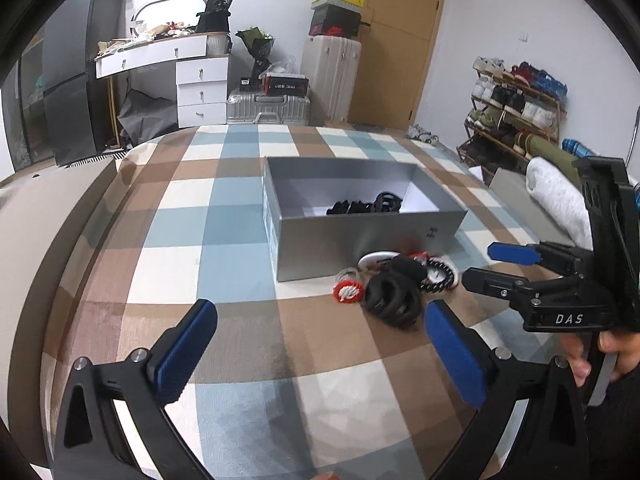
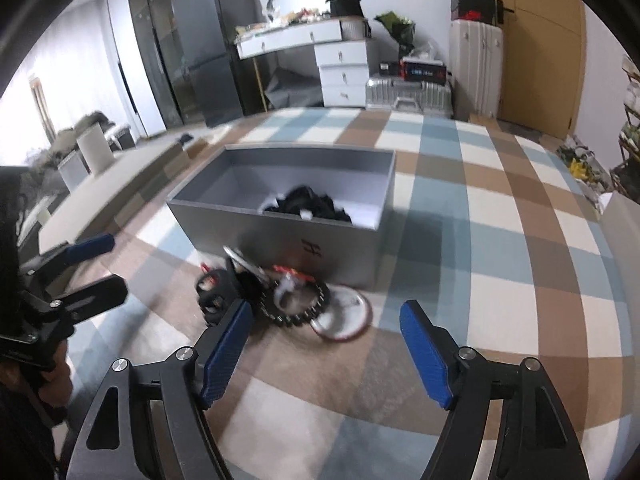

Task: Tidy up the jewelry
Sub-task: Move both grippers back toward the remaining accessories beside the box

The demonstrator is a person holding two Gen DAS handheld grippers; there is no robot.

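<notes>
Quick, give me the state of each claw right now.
Left claw: open, holding nothing.
Right claw: open, holding nothing, above the cloth near the jewelry pile.

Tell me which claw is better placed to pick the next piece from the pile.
Probably the right claw: open, with the jewelry pile just beyond its fingertips. The left claw is open too, but farther back.

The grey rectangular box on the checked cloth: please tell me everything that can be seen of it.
The grey rectangular box is open-topped, with matt, cardboard-like walls and a pale floor. It stands upright on the checked cloth. A heap of black items lies inside at one end. A small dark mark shows on its front wall. Mixed bracelets lie against that wall.
</notes>
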